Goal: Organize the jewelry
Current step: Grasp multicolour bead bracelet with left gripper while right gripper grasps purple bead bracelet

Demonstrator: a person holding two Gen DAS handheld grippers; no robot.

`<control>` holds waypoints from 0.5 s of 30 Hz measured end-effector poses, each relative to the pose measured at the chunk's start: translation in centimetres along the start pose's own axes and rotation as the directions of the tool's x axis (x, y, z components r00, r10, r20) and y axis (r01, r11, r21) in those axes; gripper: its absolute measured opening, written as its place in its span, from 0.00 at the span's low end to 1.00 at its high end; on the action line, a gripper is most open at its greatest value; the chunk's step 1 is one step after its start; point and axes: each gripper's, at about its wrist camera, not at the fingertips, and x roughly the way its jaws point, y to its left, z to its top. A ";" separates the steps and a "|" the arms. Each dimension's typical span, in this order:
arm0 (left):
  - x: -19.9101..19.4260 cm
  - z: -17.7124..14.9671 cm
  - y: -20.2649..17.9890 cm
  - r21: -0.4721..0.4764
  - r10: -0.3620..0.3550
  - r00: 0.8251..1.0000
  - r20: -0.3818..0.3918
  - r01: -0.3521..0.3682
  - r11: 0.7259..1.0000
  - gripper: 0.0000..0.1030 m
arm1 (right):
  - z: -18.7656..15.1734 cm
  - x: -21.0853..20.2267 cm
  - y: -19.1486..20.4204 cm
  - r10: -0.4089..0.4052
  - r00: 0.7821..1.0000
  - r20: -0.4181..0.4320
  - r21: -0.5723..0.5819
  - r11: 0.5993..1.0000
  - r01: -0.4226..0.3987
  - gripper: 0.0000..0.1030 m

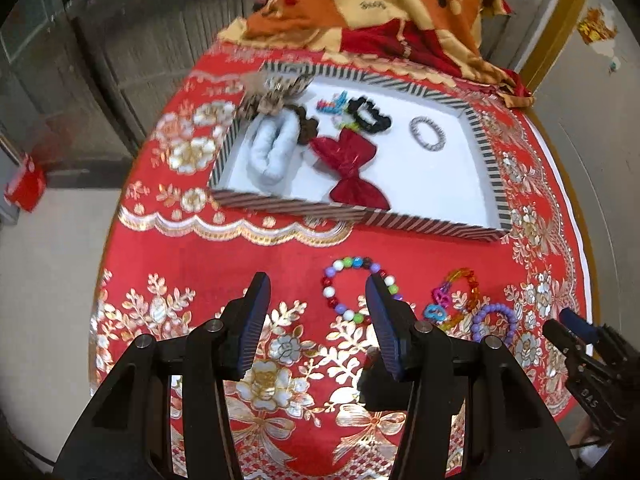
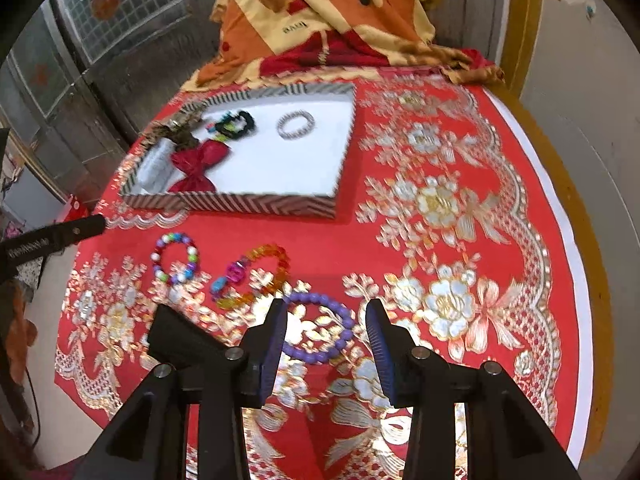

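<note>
Grippers are both pointing steeply down over a round table (image 2: 560, 208) that is wearing a red cloth with gold and silver flowers. The left gripper (image 1: 318, 286) is hanging with its jaws spread wide and nothing between the pads; its right finger (image 1: 386, 328) is overlapping the near side of the multicoloured bead bracelet (image 1: 352, 286) in the left wrist view, though contact cannot be confirmed. The right gripper (image 2: 326, 314) is standing with jaws parted on either side of the purple bead bracelet (image 2: 320, 330), which is lying flat on the cloth; the pads are not visibly pressing on it, so it is counting as released. Between those two bracelets an orange bracelet with pink and blue charms (image 2: 256, 276) is lying on the cloth, just beside the purple one. Farther back, the striped tray (image 1: 486, 160) is sitting with a white floor and is holding a red bow (image 1: 352, 168), a pale blue fluffy piece (image 1: 268, 156), a black scrunchie (image 1: 366, 114), a brown scrunchie (image 1: 306, 120) and a silver bracelet (image 1: 427, 133), the last well apart from the rest. Behind the tray an orange, cream and red quilt (image 2: 332, 12) is lying heaped; small writing on it is showing but is too blurred to read. Lettering on the right gripper's body at the edge of the left wrist view is likewise not legible.
</note>
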 end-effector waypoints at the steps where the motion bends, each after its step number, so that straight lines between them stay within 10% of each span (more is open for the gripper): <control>1: 0.4 -0.1 0.4 -0.010 -0.003 1.000 -0.017 0.002 1.000 0.47 | -0.2 0.4 -0.2 0.002 1.000 -0.010 0.002 1.000 -0.002 0.38; 15: 5.9 -1.2 1.4 -0.070 -0.046 0.985 -0.165 0.035 0.997 0.51 | -1.2 5.8 -0.8 -0.028 0.997 -0.079 -0.060 0.998 0.024 0.38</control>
